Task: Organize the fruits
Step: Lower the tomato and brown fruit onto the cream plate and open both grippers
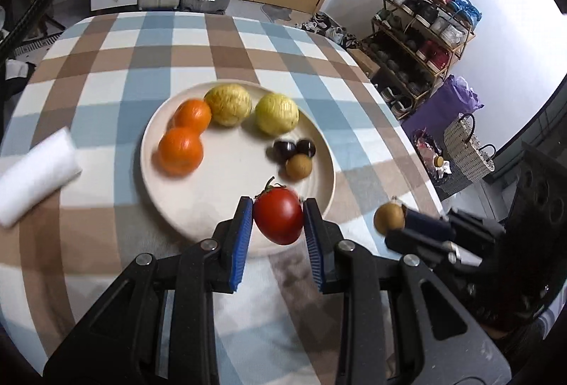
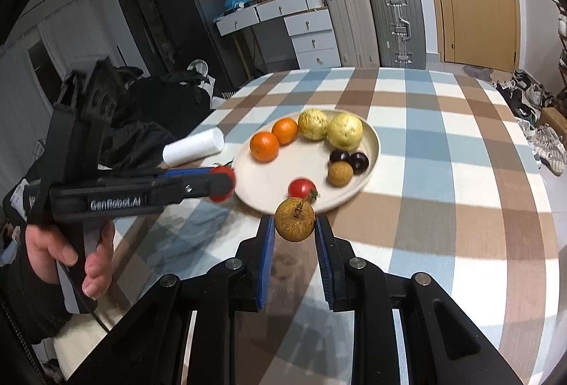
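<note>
Left wrist view: the plate [image 1: 244, 172] on the checked table [image 1: 106, 73] carries two oranges [image 1: 180, 151], two yellow-green fruits [image 1: 276, 112], two dark cherries [image 1: 284, 150] and one brown longan [image 1: 298, 166]. The right wrist view adds one tomato on the plate [image 2: 301, 188]. The left gripper [image 1: 278, 216] is clamped on a second tomato [image 1: 279, 218], held off the table over the plate's near rim and pointing downward. The right gripper [image 2: 295, 225] is clamped on another longan [image 2: 295, 220] near the plate, also tilted down. A hand [image 2: 67, 254] grips the left tool's handle. One white roll [image 1: 35, 172] lies left of the plate.
</note>
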{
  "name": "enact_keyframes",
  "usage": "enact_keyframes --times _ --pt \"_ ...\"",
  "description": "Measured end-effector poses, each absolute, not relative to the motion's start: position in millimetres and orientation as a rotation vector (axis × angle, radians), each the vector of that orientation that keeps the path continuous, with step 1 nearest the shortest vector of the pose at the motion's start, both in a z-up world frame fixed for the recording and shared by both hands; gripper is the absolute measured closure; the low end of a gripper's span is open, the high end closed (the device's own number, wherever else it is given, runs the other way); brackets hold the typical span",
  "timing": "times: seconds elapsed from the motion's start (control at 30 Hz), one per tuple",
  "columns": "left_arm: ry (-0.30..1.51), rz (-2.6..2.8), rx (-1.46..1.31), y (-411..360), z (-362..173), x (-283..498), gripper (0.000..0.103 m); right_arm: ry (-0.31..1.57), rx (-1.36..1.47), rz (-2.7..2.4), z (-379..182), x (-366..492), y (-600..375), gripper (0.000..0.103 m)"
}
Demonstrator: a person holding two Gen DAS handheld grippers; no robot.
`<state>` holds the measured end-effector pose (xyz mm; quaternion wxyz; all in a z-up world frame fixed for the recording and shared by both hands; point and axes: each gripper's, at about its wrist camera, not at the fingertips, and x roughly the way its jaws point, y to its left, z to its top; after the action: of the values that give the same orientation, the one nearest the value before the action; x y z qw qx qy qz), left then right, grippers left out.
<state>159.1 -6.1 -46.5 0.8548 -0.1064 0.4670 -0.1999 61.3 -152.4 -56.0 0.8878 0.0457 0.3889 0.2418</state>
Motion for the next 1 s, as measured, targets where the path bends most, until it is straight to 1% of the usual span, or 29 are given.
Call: enact_keyframes --times 0.13,0.43,0.67,1.0 --pt "0.978 -0.418 -0.204 -13 -48 192 0.077 0.812 0.122 0.511 -54 79 -150 0.079" --pt "1.065 -0.45 -0.269 -25 -73 255 0.077 0.825 0.123 0.493 -59 119 -144 0.079" --pt "1.106 -0.441 -0.313 -28 -90 283 0.077 0.88 0.115 0.502 -77 158 -130 0.079" --pt "1.127 -0.444 -0.287 -36 -97 291 0.077 0.928 0.122 0.497 -97 183 -119 0.079"
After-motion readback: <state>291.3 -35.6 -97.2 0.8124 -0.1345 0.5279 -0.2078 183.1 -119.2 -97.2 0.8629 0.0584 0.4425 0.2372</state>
